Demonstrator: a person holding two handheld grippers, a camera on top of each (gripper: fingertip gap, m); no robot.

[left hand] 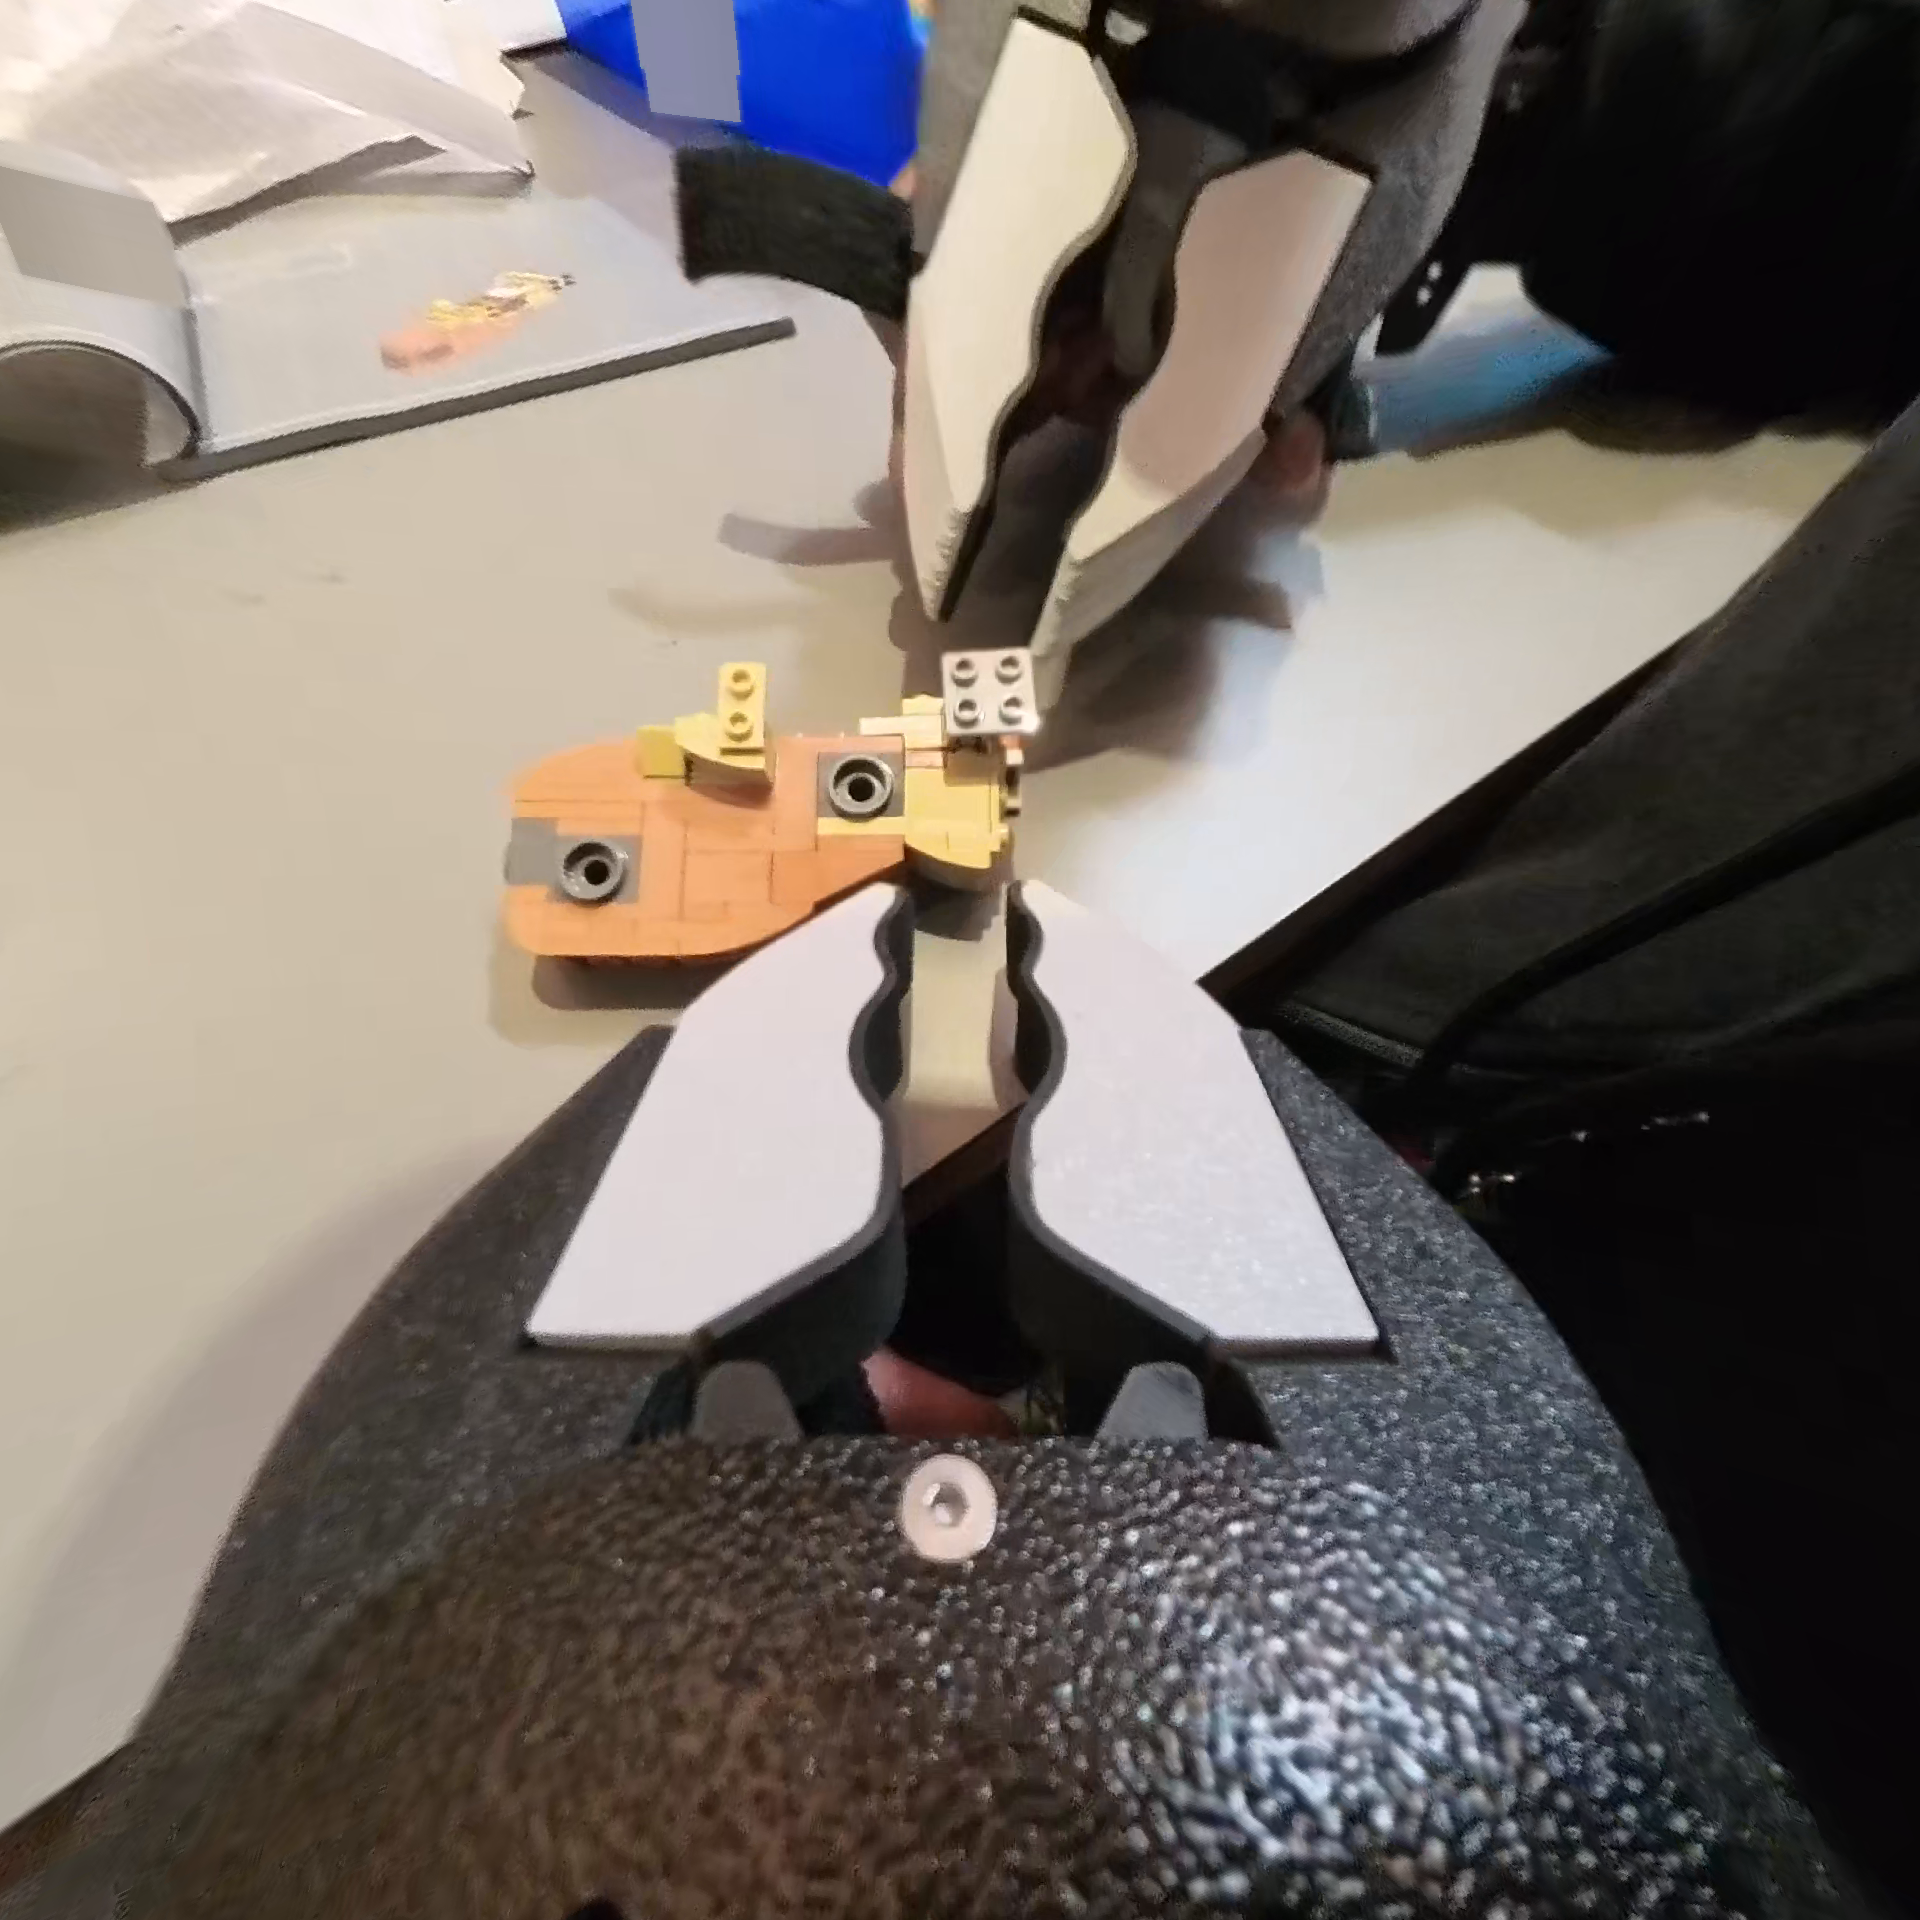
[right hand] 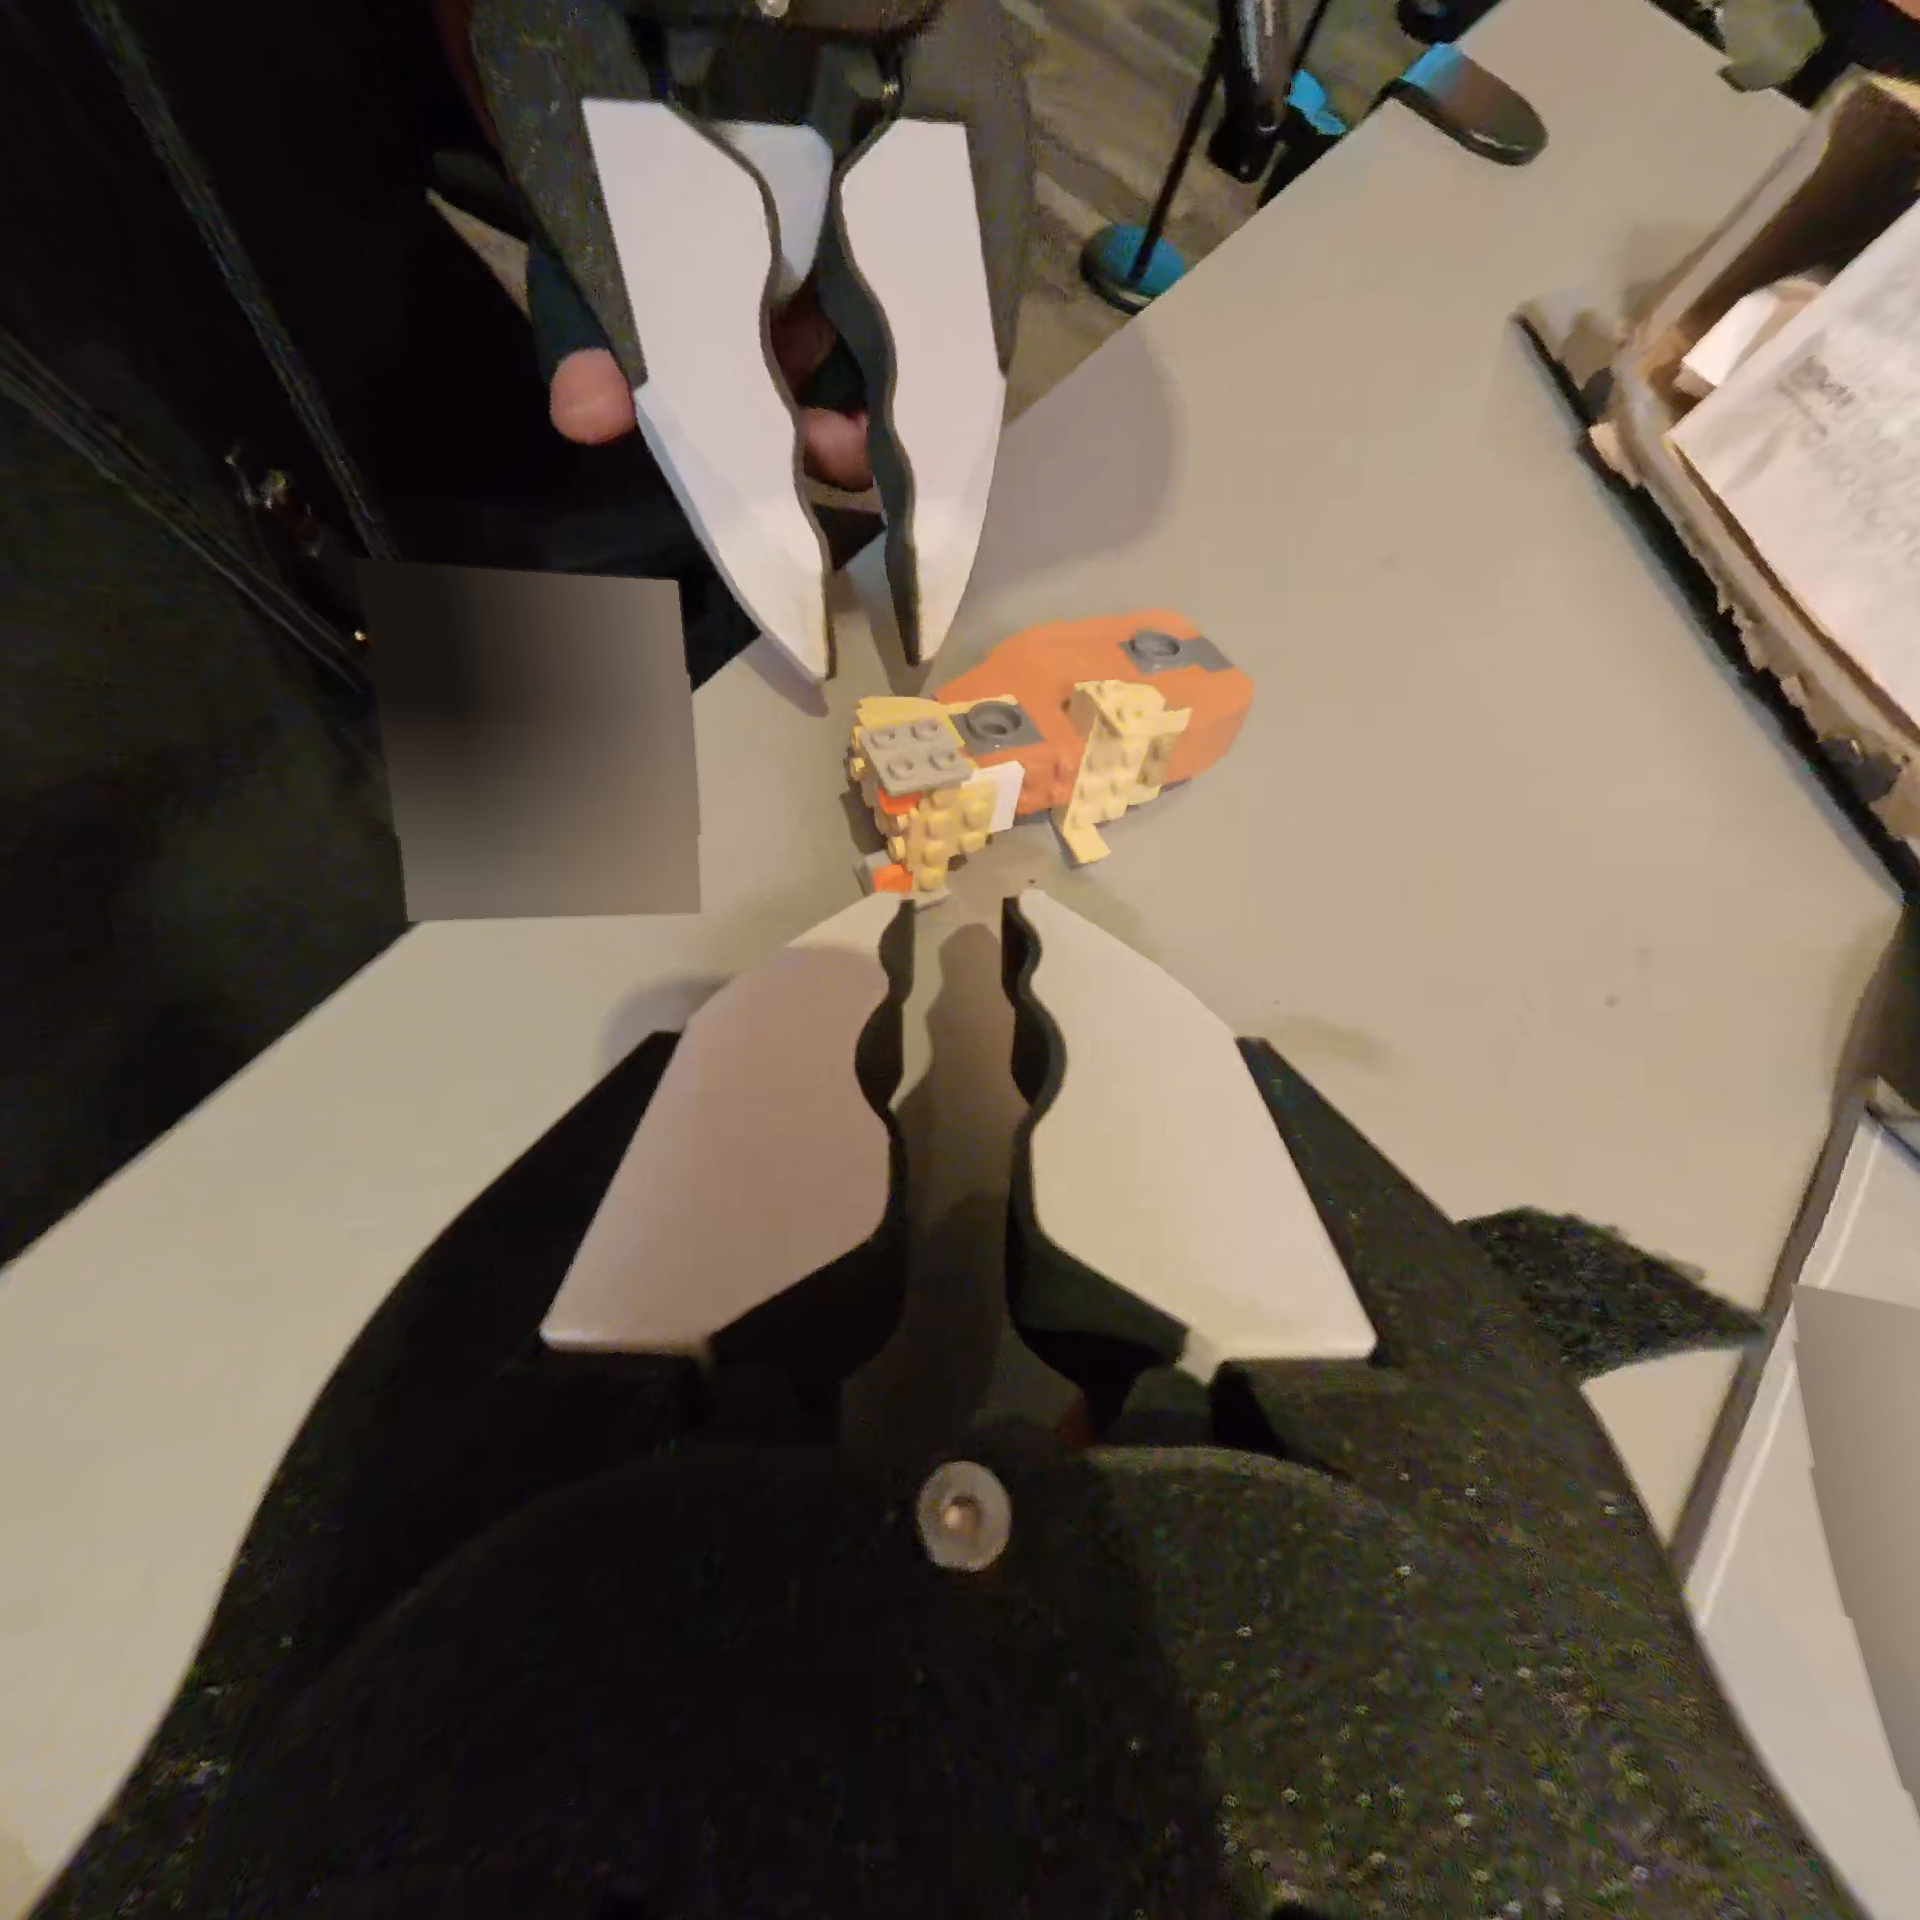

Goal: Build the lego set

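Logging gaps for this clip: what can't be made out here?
- Lego model underside: both views, it lies on the table.
- Booklet page picture: left wrist view, blurred and small.
- Left gripper to model contact: its own fingertips cover the spot.
- Box contents: right wrist view, cut by the edge.

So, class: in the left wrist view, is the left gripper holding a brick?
No: the left gripper is open with only bare table between its tips.

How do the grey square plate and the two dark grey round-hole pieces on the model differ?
The plate is light grey with four studs; each round-hole piece is darker with one open ring. The plate perches on the tan end; the round-hole pieces sit flush in the orange body. All are grey.
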